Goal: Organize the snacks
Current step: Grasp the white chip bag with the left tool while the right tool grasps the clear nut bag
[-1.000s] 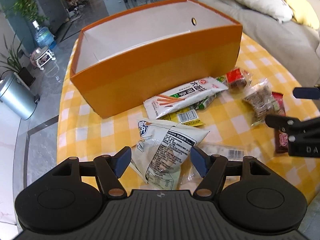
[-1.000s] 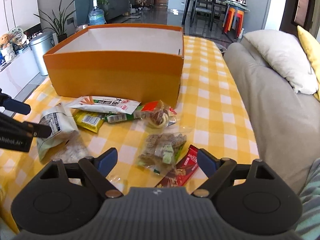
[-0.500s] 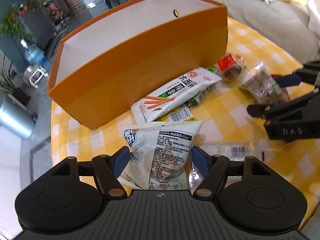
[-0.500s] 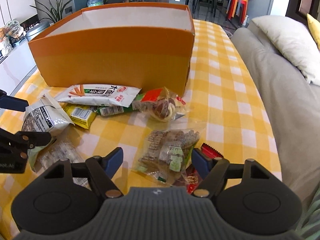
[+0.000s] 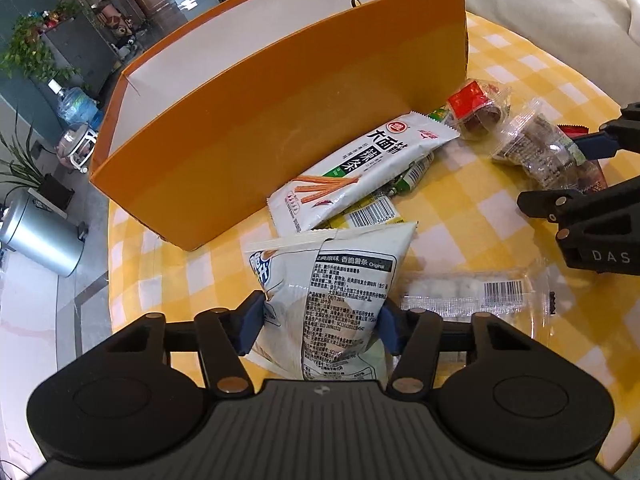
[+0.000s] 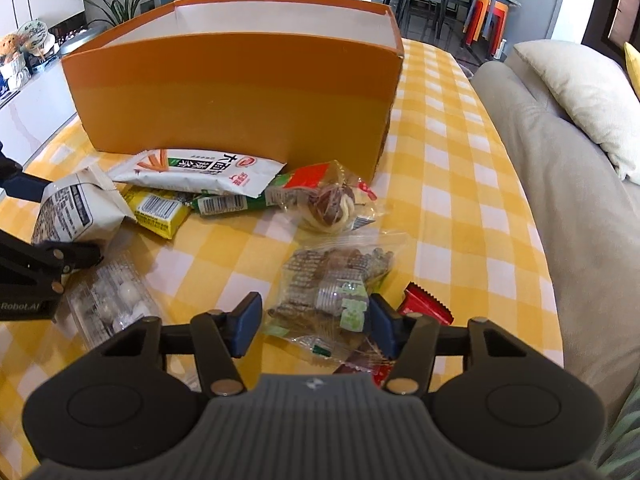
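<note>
A tall orange box (image 5: 280,120) stands open at the back of the yellow checked table (image 6: 452,200), with snack packs strewn in front of it. My left gripper (image 5: 320,322) is down over a white chip bag (image 5: 340,272). Its jaws are closing and both pads press the bag's sides. My right gripper (image 6: 316,322) straddles a clear packet of brown snacks (image 6: 332,280) that lies on a red wrapper (image 6: 426,304). Its jaws are closing too; the right pad touches the packet and the left pad stands just off it.
A white spicy-strip pack (image 5: 360,172), a yellow pack (image 6: 160,212), a green pack (image 6: 232,202) and a wrapped bun (image 6: 332,204) lie by the box. A clear packet of white sweets (image 5: 472,292) lies beside the chip bag. A grey sofa (image 6: 560,220) borders the table; a metal bin (image 5: 36,232) stands on the floor.
Both grippers have sunk toward the table and their jaws have narrowed. The left pads now squeeze the chip bag, whose top has puffed up. The clear packet now sits between the right fingers.
</note>
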Tool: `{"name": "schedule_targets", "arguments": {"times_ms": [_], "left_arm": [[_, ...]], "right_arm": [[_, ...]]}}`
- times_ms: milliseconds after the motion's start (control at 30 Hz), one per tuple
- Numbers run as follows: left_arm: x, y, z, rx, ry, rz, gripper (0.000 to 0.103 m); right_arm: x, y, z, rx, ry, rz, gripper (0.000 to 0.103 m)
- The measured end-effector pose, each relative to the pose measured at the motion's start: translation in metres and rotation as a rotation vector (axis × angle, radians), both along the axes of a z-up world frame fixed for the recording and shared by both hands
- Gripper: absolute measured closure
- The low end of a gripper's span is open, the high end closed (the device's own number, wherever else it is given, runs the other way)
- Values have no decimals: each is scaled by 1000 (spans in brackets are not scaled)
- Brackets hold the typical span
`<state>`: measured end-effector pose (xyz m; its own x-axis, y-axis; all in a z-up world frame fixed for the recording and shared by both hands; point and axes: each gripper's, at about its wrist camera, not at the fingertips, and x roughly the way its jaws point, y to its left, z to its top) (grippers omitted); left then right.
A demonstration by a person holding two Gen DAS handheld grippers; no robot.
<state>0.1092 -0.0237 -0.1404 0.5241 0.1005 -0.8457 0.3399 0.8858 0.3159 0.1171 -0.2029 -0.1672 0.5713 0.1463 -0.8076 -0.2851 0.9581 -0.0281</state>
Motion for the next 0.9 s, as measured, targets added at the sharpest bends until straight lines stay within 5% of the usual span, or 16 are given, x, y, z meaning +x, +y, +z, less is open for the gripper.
{"name": "schedule_targets", "arguments": {"times_ms": [233,500,900], "left_arm": [[-2,7,8,-60,-10,56,53],[-14,10,34,-93,-61,79,54],[-24,23,73,-253,-72,154,54]], "right_arm": [[-5,-1,3,4,-5,9,53],[-11,-6,14,31,-5,-9,53],[-39,-5,50,65,-73,18,54]]}}
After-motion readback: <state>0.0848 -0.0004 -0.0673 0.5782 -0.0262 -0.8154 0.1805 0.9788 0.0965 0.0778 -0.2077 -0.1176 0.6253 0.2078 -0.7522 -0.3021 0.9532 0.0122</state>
